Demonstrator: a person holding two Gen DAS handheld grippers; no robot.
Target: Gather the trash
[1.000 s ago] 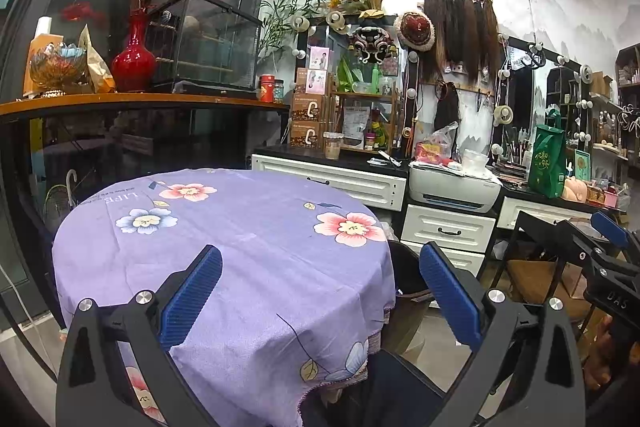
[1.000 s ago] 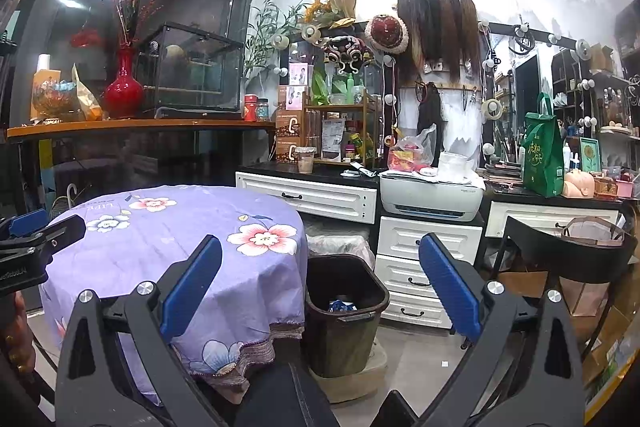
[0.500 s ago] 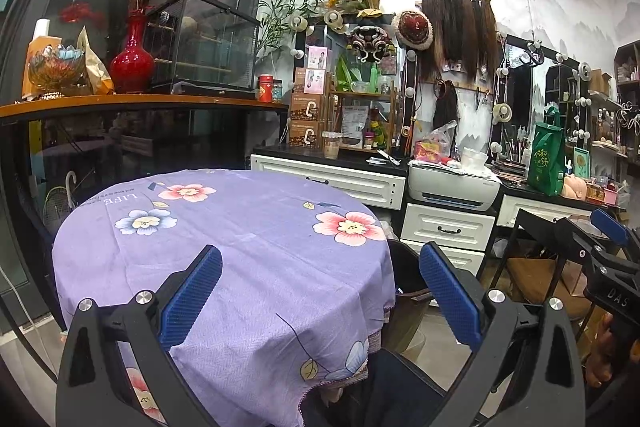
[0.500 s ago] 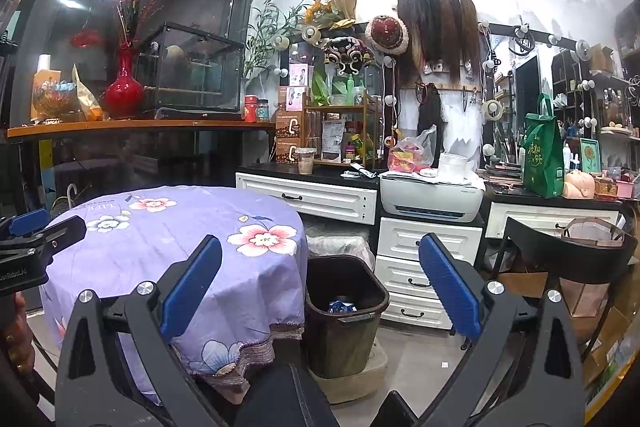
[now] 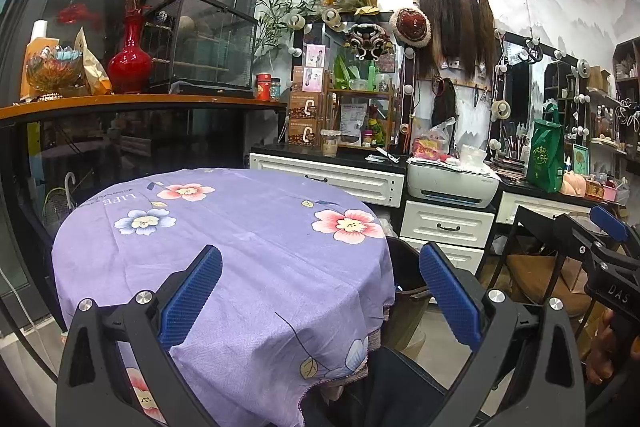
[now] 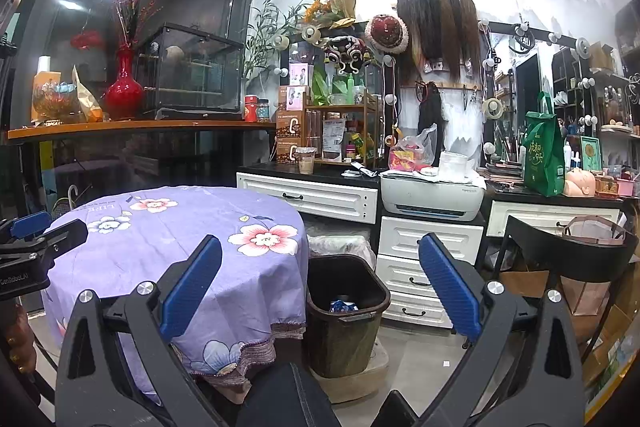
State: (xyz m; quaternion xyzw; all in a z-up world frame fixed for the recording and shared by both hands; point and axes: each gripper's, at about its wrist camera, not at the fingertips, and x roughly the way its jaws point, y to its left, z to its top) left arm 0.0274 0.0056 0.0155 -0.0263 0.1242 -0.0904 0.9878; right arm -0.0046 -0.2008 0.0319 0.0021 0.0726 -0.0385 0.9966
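Observation:
A dark brown trash bin (image 6: 346, 303) stands on the floor right of the round table (image 6: 180, 243); blue and white trash (image 6: 343, 305) lies inside it. In the left wrist view only the bin's rim (image 5: 404, 267) shows past the table (image 5: 240, 239). The table has a purple flowered cloth with no trash on it. My left gripper (image 5: 320, 291) is open and empty, held over the table's near edge. My right gripper (image 6: 320, 291) is open and empty, held in front of the bin. Each gripper shows at the edge of the other's view, the left one (image 6: 36, 247) and the right one (image 5: 600, 247).
White drawers (image 6: 428, 267) and a printer (image 6: 432, 197) stand behind the bin. A black chair (image 6: 568, 255) with a bag stands at the right. A long shelf holds a red vase (image 5: 130, 61) and a glass case (image 5: 200, 43) behind the table.

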